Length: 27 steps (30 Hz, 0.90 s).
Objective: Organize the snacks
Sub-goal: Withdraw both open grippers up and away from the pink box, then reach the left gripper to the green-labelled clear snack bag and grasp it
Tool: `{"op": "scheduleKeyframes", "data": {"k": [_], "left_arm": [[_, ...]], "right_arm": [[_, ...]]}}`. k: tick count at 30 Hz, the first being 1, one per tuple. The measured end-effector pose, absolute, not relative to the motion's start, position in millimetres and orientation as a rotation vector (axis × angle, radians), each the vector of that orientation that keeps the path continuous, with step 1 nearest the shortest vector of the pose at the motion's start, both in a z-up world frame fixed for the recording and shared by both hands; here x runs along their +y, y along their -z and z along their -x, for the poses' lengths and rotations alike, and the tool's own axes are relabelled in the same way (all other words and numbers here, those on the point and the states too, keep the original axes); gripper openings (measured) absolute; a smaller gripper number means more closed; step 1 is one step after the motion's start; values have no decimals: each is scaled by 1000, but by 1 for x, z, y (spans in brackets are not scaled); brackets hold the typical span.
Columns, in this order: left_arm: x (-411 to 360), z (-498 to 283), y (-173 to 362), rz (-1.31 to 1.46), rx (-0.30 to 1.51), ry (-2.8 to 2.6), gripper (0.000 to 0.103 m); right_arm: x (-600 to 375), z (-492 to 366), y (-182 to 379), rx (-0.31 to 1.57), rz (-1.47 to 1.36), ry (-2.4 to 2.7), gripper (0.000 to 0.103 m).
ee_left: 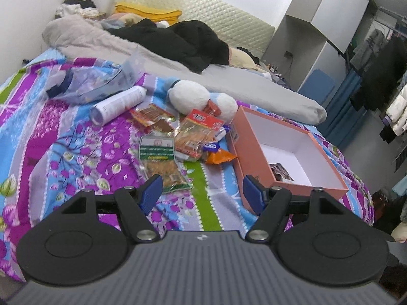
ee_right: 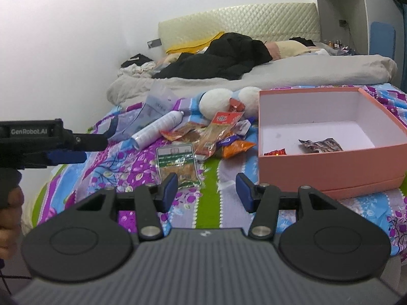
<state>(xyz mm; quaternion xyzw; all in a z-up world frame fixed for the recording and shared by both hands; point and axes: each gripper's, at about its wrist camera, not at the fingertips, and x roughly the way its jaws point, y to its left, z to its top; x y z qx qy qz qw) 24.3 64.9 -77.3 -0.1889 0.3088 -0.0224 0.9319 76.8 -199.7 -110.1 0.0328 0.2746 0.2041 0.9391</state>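
Observation:
A pile of snack packets lies on the patterned bedspread, with a green-labelled packet nearest and an orange one beside an open pink box. In the right wrist view the box holds a dark crinkled packet and a small red one. My left gripper hangs open over the bedspread just short of the green-labelled packet, holding nothing. My right gripper is open too, empty, between that packet and the box. The left gripper shows side-on at that view's left edge.
A white spray can, a clear plastic bag and a white plush toy lie behind the snacks. A grey duvet and black clothes cover the far bed. A hand holds the left gripper.

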Motion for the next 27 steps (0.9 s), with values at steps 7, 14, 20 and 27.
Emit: {"op": "scheduleKeyframes", "data": {"k": [7, 14, 20, 27], "left_arm": [[77, -17, 90, 427, 637, 39, 74], [89, -20, 101, 451, 651, 28, 74], [92, -23, 98, 446, 647, 20, 74], [88, -24, 89, 425, 637, 20, 82]], "right_arm": [[-188, -72, 110, 570, -32, -406, 53], [-176, -78, 112, 593, -3, -400, 53], [-170, -83, 113, 597, 7, -408, 53], [-172, -83, 108, 581, -6, -400, 53]]}}
